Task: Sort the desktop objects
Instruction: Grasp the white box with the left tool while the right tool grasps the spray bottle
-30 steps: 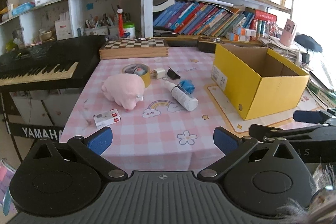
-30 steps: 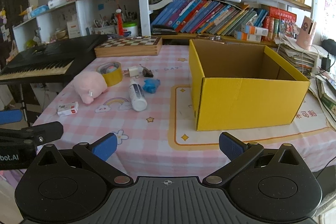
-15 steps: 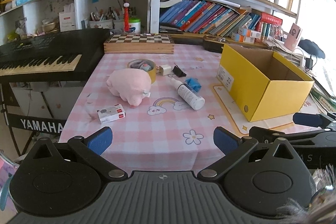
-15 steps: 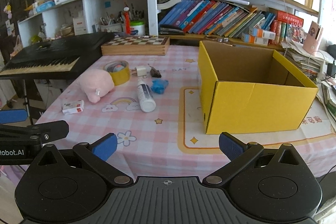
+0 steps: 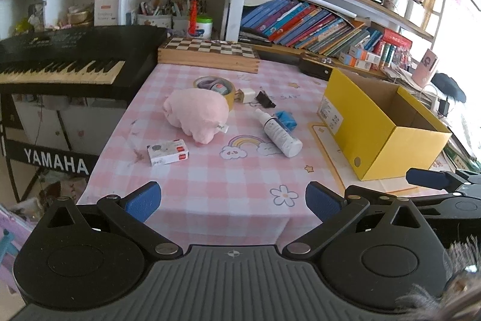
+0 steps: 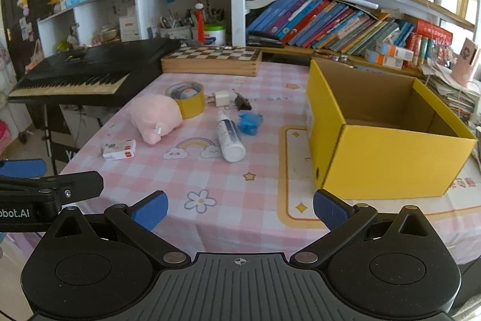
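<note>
Both grippers spread wide, nothing between the blue pads. Left gripper (image 5: 233,199) hangs at the near edge of the table (image 5: 240,185), over the pink-checked cloth; right gripper (image 6: 240,208) likewise, just to its right.

Containers: yellow cardboard box (image 6: 387,134), open top, brown inside, stands on a yellow-bordered mat right of the clutter; what shows of its floor is bare. Tape roll (image 6: 188,98), yellow, upright ring with a small round item sitting in its core.

Task items all lie beyond the fingers, none touching them:
- small white-and-red carton (image 5: 167,152), flat, nearest the left gripper, ahead and left of it.
- pink plush pig (image 5: 197,113), soft, rounded, just behind the carton, touching the tape roll.
- white spray bottle (image 6: 230,137), cylindrical, on its side, base pointing toward the camera.
- blue crumpled object (image 6: 249,122) just beside the bottle.
- white plug adapter (image 6: 222,98) and black binder clip (image 6: 243,103), behind the bottle.

Wooden chessboard case (image 5: 209,54) at the far table edge; black keyboard (image 5: 66,62) left of the table.
</note>
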Motion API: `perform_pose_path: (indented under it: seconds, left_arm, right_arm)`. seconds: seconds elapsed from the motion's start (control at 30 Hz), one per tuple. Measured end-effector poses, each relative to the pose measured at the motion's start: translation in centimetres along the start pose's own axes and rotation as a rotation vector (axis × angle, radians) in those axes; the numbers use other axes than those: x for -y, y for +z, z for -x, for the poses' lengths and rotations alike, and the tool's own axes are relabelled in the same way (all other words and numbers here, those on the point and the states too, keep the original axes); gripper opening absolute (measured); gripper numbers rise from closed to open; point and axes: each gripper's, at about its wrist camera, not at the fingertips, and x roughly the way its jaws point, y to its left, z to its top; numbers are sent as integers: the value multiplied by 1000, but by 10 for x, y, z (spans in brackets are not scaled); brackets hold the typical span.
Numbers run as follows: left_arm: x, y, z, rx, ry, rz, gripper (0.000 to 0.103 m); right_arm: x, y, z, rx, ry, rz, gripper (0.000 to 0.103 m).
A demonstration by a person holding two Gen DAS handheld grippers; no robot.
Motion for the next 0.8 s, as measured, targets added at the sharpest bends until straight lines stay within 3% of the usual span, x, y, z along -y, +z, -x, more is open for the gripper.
perform_pose_path:
  seconds: [0.8]
  left_arm:
    - [-36, 22, -54, -21, 105, 96, 103]
  right_arm:
    - [-10, 34, -76, -57, 105, 50, 103]
